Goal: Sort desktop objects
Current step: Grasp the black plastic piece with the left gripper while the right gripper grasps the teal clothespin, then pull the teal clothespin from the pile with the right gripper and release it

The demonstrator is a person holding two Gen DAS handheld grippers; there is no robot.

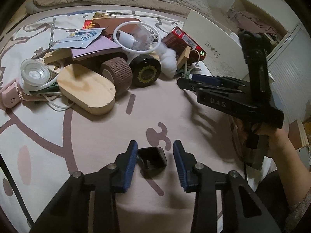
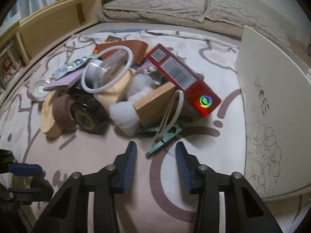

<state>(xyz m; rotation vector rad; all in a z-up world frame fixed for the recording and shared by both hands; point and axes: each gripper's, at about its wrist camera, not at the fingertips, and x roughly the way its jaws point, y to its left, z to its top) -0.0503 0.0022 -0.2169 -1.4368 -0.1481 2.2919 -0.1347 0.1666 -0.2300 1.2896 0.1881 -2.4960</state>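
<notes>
While the small black square case (image 1: 152,160), probably light, rigid and slick, lay on the bed's near edge, the left tool (image 1: 154,161) straddled it unclamped, best gripped across flat sides; the right tool (image 2: 156,167) gaped empty.

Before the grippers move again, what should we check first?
1. Black square thing sits between the left hand-held gripper pads: ok.
2. Pads pressing on it: not ok, a gap shows on the right side.
3. Right hand-held gripper holds nothing: ok, only bedsheet between its pads.
4. Green clip lies just ahead of the right gripper: ok.
5. A white cord loops over the clip: not ok, it may snag.
6. Shoe box open for sorting: cannot tell.
</notes>
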